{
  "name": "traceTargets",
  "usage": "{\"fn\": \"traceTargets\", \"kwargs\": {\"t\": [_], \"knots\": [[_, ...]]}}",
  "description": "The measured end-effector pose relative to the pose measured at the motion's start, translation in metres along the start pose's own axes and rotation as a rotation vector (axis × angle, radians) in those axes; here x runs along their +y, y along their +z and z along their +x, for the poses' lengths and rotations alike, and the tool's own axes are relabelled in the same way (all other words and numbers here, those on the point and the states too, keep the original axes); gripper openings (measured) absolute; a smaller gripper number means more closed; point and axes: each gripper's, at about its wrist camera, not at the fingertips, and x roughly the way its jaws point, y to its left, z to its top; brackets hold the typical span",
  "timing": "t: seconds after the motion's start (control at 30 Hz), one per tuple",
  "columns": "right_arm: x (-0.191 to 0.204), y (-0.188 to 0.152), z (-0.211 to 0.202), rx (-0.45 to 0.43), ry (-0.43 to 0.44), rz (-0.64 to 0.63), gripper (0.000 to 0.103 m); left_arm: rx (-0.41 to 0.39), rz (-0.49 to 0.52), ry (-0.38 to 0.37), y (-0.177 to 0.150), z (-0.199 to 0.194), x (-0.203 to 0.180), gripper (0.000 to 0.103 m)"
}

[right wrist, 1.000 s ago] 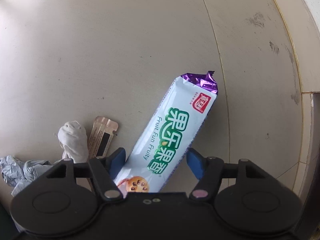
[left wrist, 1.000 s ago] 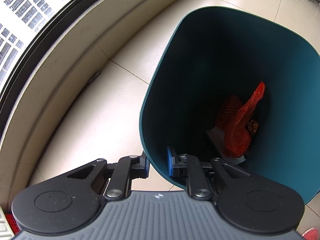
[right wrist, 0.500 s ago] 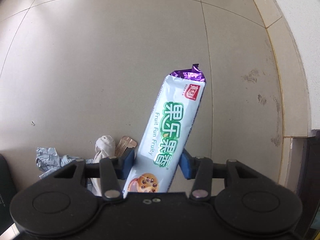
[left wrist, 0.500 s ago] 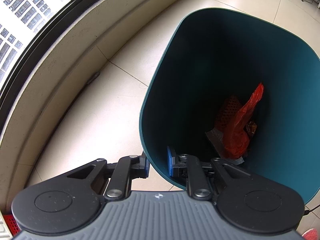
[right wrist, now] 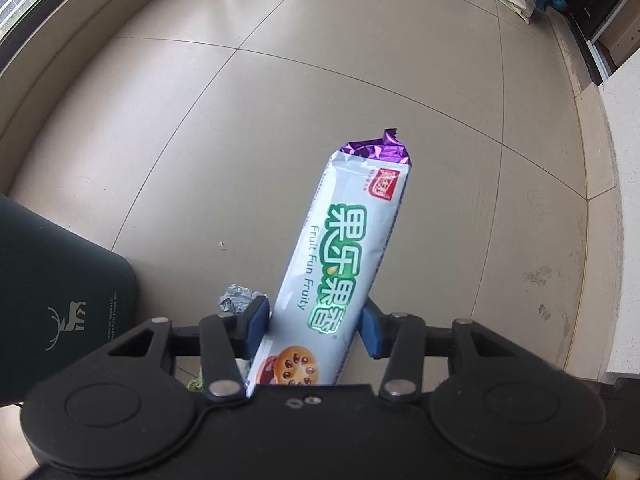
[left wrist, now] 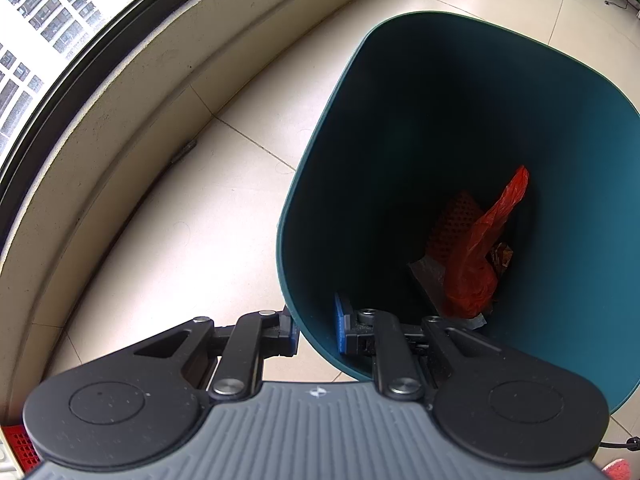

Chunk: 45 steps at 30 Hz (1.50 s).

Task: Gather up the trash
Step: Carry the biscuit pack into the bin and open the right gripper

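The left gripper point(left wrist: 316, 330) pinches the rim of the tall dark-teal plastic bin point(left wrist: 320, 184), steadying its mouth. The right gripper's point(right wrist: 314, 330) jaws clamp the long white-and-purple foil biscuit packet point(right wrist: 348, 248) above the tiled floor point(right wrist: 280, 100), beside the bin, ready for dropping in.

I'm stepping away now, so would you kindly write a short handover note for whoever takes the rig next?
Left hand-held gripper: shut on the near rim of the teal bin, one finger inside and one outside.
Right hand-held gripper: shut on the biscuit packet, held above the floor, purple end away from the camera.
Done: a red plastic bag and other scraps lie in the bin.
Left: drop the packet into the bin, then fetch the crumpled foil on the floor beside the bin.
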Motion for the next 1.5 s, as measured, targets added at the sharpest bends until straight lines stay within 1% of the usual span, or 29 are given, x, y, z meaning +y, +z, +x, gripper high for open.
{"fn": "traceTargets", "kwargs": {"t": [0.13,0.23,0.33,0.47,0.6,0.67,0.87,0.93,1.0,1.07,1.2,1.3,1.5], "knots": [[0.038,0.008,-0.035,-0.050,0.073,-0.095,0.046,0.004,-0.009,-0.013,0.000,0.000,0.001,0.016],[0.074,0.011,-0.066,-0.105,0.166,-0.181,0.046,0.011,-0.021,-0.025,0.001,-0.001,0.004,0.016],[0.108,0.014,-0.085,-0.129,0.239,-0.252,0.046,0.013,-0.023,-0.026,0.002,0.000,0.004,0.016],[0.155,0.017,-0.100,-0.165,0.321,-0.351,0.046,0.009,-0.025,-0.028,0.002,-0.002,0.004,0.016],[0.206,0.013,-0.092,-0.173,0.377,-0.473,0.046,0.004,-0.024,-0.032,0.003,-0.004,0.005,0.016],[0.234,0.013,-0.078,-0.162,0.373,-0.551,0.046,0.000,-0.025,-0.038,0.003,-0.006,0.006,0.016],[0.286,0.021,-0.038,-0.120,0.357,-0.627,0.046,-0.009,-0.030,-0.048,0.002,-0.009,0.007,0.016],[0.301,0.012,-0.023,-0.095,0.355,-0.675,0.046,-0.012,-0.031,-0.054,0.001,-0.009,0.009,0.016],[0.304,-0.001,-0.014,-0.072,0.338,-0.728,0.046,-0.013,-0.033,-0.059,0.001,-0.010,0.009,0.016],[0.313,-0.006,0.001,-0.051,0.319,-0.751,0.046,-0.013,-0.032,-0.064,0.001,-0.011,0.006,0.016],[0.332,-0.011,0.039,0.007,0.269,-0.749,0.046,-0.019,-0.025,-0.061,0.002,-0.013,-0.002,0.016],[0.339,-0.011,0.060,0.057,0.259,-0.702,0.047,-0.018,-0.026,-0.060,0.003,-0.014,-0.007,0.016],[0.343,-0.012,0.081,0.127,0.225,-0.647,0.048,-0.017,-0.025,-0.061,0.007,-0.017,-0.021,0.016]]}}
